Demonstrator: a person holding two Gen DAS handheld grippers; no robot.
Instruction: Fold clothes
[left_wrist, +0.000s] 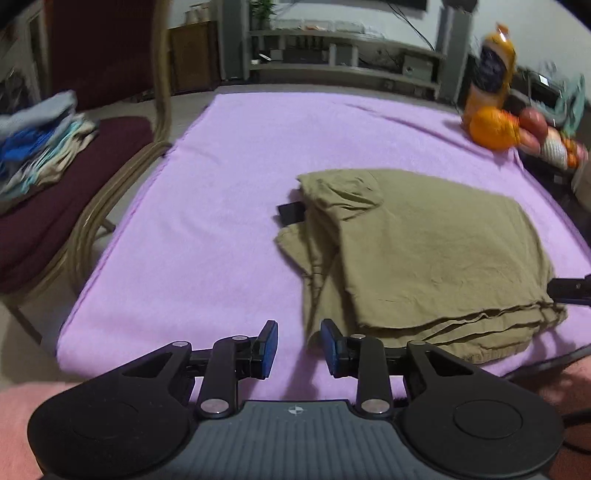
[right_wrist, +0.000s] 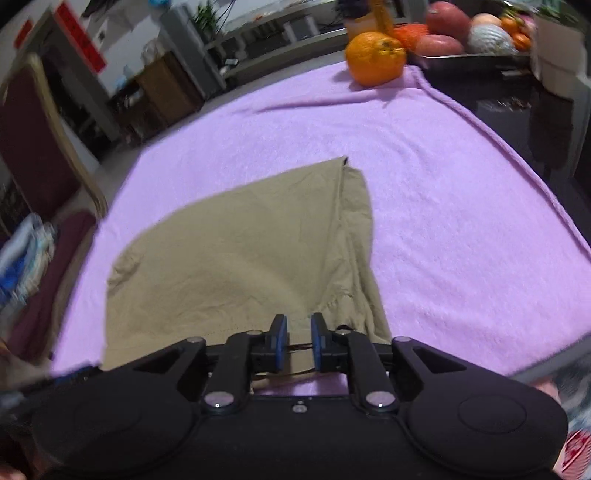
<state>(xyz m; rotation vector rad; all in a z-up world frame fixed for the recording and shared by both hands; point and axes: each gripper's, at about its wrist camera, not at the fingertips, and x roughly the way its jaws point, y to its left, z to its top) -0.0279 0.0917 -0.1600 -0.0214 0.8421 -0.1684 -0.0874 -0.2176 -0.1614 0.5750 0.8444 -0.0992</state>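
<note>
My left gripper (left_wrist: 299, 338) hangs over the purple blanket (left_wrist: 221, 221) with its blue pads apart and nothing between them, just off the near left corner of the folded olive garment (left_wrist: 424, 258). My right gripper (right_wrist: 298, 332) sits above the near edge of that same garment (right_wrist: 240, 258); its pads stand a narrow gap apart, and the cloth lies below them rather than pinched between them, so it holds nothing.

The garment lies flat on the blanket in stacked layers, its hems bunched toward me, a dark tag (left_wrist: 291, 214) poking out at its far left side. From the left wrist view, a black tip of my right gripper (left_wrist: 570, 290) shows at the garment's right edge.

Farther out, an orange (right_wrist: 375, 57) rests on the blanket's far corner, beside a tray of other fruit (right_wrist: 465, 33). To the left stands a chair (left_wrist: 74, 206) with a maroon cushion, bearing a pile of folded clothes (left_wrist: 40, 147).
</note>
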